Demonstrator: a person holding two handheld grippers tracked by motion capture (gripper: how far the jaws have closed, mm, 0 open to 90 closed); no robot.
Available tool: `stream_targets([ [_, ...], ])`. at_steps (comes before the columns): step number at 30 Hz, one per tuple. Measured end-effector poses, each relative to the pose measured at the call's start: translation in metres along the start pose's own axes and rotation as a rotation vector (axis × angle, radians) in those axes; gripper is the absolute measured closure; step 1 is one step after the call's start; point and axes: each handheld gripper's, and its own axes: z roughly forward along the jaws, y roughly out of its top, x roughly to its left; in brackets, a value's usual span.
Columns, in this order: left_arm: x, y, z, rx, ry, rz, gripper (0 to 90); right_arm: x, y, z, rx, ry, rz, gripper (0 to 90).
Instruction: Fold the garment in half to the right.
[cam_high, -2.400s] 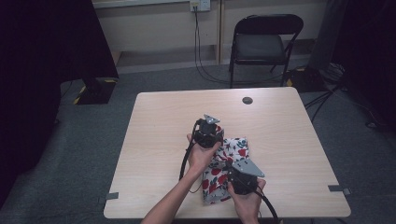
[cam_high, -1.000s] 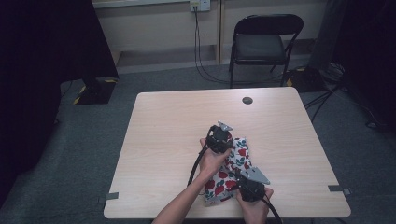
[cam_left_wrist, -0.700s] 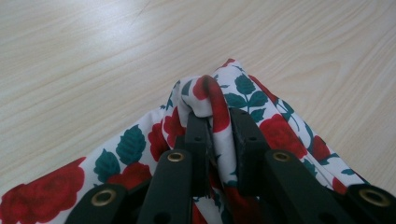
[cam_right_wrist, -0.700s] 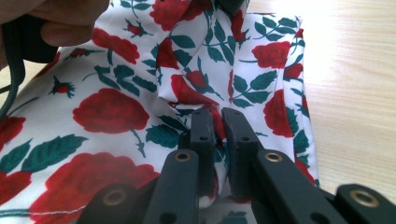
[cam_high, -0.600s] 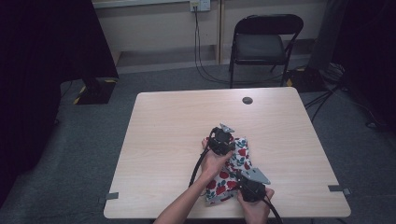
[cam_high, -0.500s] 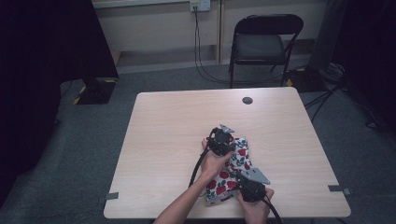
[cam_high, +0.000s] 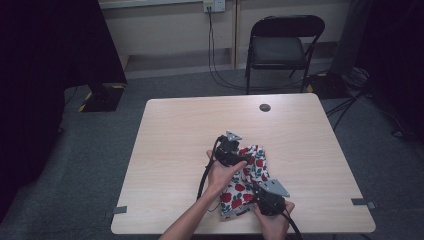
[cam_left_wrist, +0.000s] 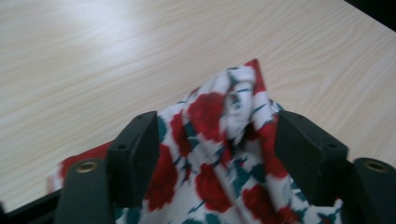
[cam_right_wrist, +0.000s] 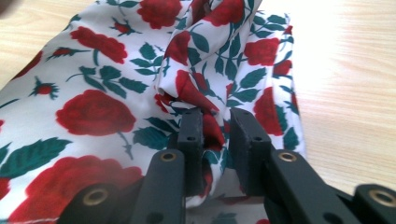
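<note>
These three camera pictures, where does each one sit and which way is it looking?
High view: fixed above the person's side of the table, looking forward and down; forearms, left gripper and right gripper show, on the rose cloth.
Left gripper view: rides that gripper, looking along its parted jaws over a cloth ridge.
Right gripper view: rides the right gripper, jaws narrow around a cloth fold.
Shared: all three show the cloth and the table.
</note>
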Motion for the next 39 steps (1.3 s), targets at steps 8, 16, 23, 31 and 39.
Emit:
stream_targets([
  [8,0.03,-0.018,-0.027,-0.029,0.046,-0.072,23.1,-0.003,0.002,-0.003,-0.007,-0.036,-0.016,71.7],
  [16,0.058,-0.041,-0.051,-0.04,0.126,-0.136,19.6,-0.005,0.005,-0.006,-0.007,-0.094,-0.066,71.4],
  [23,0.077,-0.068,-0.065,-0.022,0.178,-0.167,16.3,-0.008,0.009,-0.009,-0.012,-0.113,-0.047,67.3],
  [31,0.089,-0.098,-0.075,0.0,0.23,-0.181,16.0,-0.014,0.019,-0.01,-0.029,-0.106,0.022,53.1],
  [39,0.094,-0.12,-0.085,0.049,0.279,-0.195,15.4,-0.005,0.034,-0.007,-0.066,-0.02,0.045,37.3],
])
